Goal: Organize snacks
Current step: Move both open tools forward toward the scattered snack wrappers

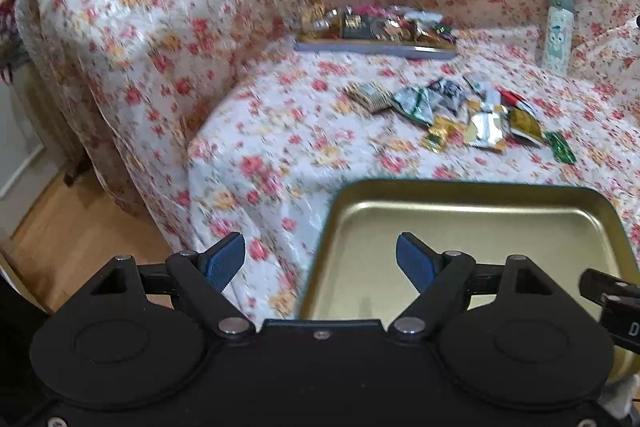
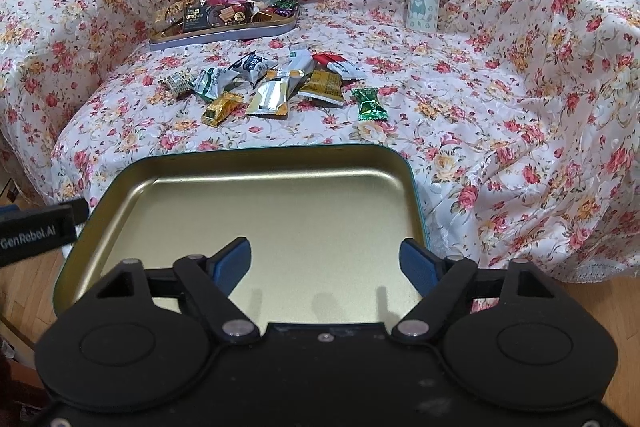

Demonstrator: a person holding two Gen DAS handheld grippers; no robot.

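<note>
Floral-covered sofa (image 2: 500,75) stands on wooden floor (image 1: 60,239).

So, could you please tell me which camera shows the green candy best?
The right wrist view: the green candy is sharp and lies apart from the pile. In the left wrist view it is blurred, smaller and near the frame's right side.

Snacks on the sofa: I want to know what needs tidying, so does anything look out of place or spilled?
Yes. A loose pile of wrapped snacks lies scattered on the floral sofa cover, outside both tins. The far tin is heaped full, while the gold tin nearest the open grippers holds nothing.
</note>
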